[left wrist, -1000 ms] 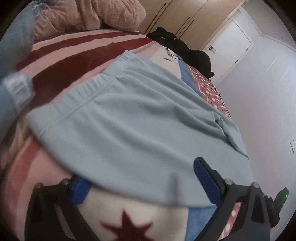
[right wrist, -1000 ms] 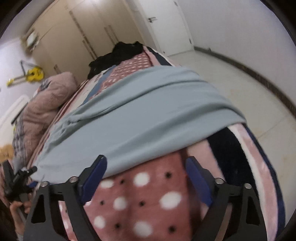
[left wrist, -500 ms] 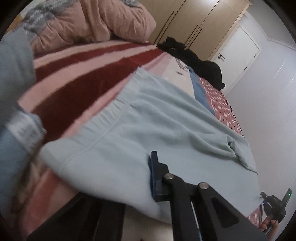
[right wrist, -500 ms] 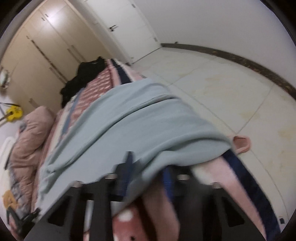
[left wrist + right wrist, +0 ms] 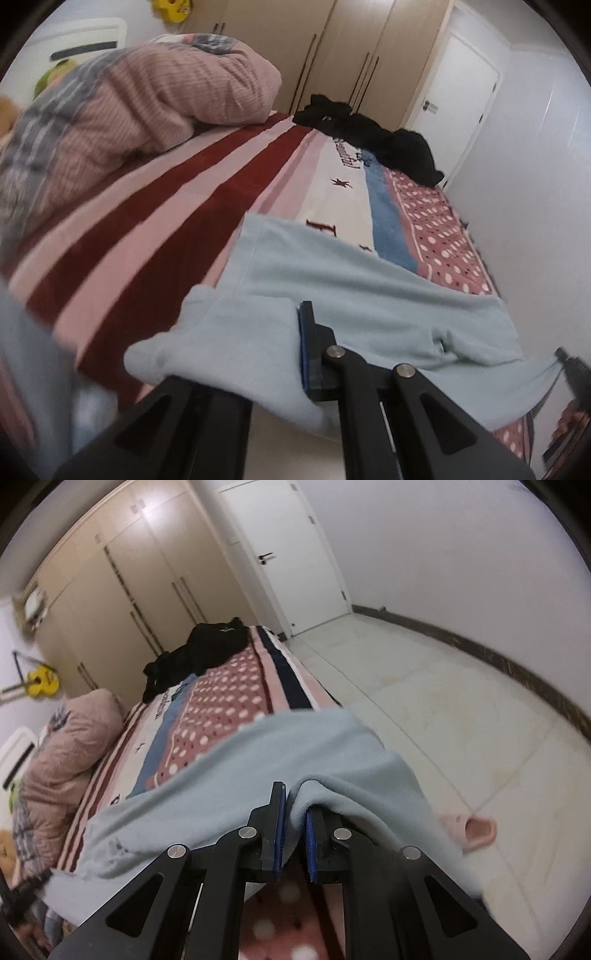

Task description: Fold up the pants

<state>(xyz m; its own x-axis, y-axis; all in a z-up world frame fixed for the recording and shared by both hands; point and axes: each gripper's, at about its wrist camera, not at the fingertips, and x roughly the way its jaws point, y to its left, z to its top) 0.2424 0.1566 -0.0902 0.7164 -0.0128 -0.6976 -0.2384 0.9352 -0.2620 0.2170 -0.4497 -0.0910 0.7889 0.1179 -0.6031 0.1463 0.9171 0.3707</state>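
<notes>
Light blue pants (image 5: 369, 295) lie across a striped bed blanket (image 5: 166, 221). My left gripper (image 5: 295, 350) is shut on their near edge. The cloth drapes over its left finger, and only the right blue pad (image 5: 304, 347) shows. The pinched edge hangs lifted off the bed. In the right wrist view the pants (image 5: 258, 775) hang over the bed's floor-side edge. My right gripper (image 5: 293, 823) has a fold of them between its blue pads, with the jaws still closing on it. That fold is raised above the dotted blanket (image 5: 221, 694).
A pink quilt (image 5: 129, 110) is heaped at the head of the bed and black clothes (image 5: 369, 140) lie at its far end. Wardrobe doors (image 5: 110, 590) and a white door (image 5: 295, 554) stand behind. A pink slipper (image 5: 469, 830) lies on the tiled floor beside the bed.
Both grippers went from open around the pants' near edge to shut on it. They then rose, lifting that edge off the bed and carrying it forward.
</notes>
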